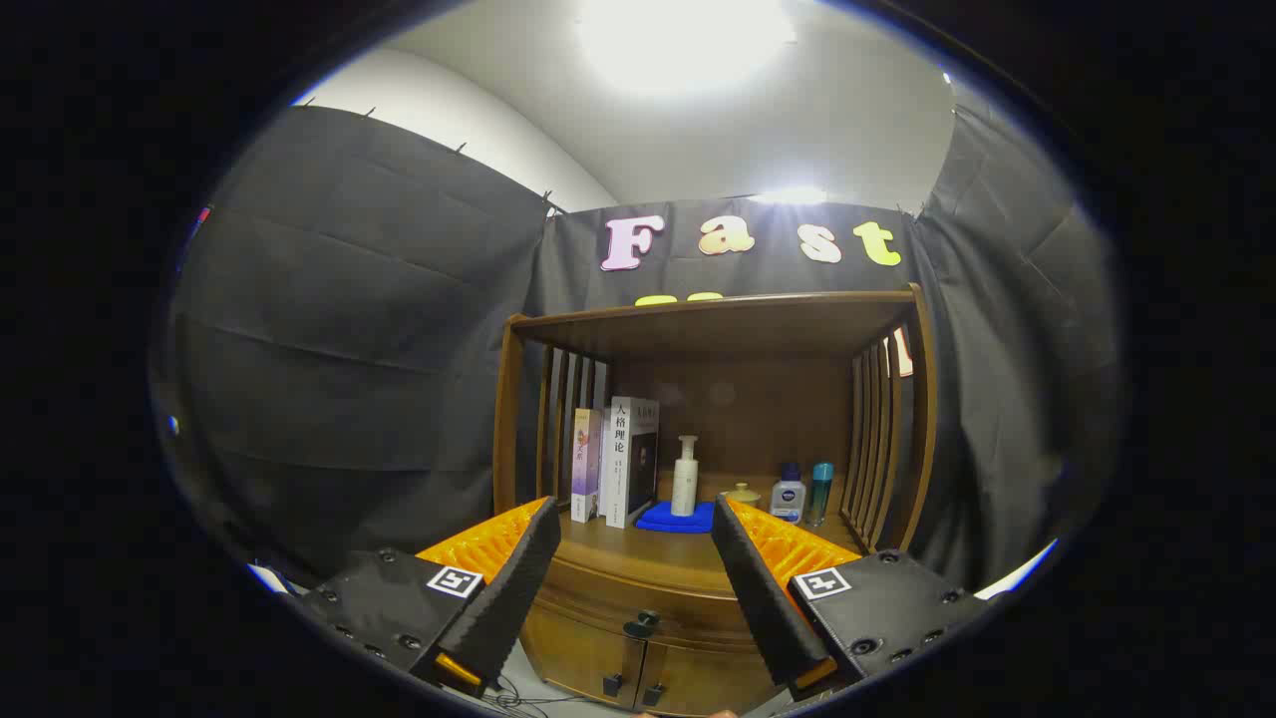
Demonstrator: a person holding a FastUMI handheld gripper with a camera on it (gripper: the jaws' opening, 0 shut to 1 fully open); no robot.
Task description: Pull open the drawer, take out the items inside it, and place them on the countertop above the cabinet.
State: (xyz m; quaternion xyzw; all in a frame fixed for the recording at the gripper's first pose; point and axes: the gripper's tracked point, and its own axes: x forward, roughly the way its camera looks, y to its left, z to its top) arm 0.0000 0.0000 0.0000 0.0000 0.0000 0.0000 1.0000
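- Gripper view: wooden cabinet [902,419] stands against the booth wall, slatted sides, open shelf above a countertop [638,553].
- On the countertop, left to right: two upright books [586,464], the taller white book [632,461] just beside; a white pump bottle [685,477] standing on a folded blue cloth [676,518]; a small yellowish lidded jar [743,494]; a clear bottle with blue cap [789,494]; a slim teal bottle [819,492] near the right slats.
- Drawer [638,603] below the countertop is closed, dark knob [641,625] at its front centre. Two small cabinet doors [588,658] beneath it.
- Gripper [635,534] hangs ahead of the cabinet, fingers spread wide apart, nothing between them; drawer knob lies between and beyond the tips, not touched.
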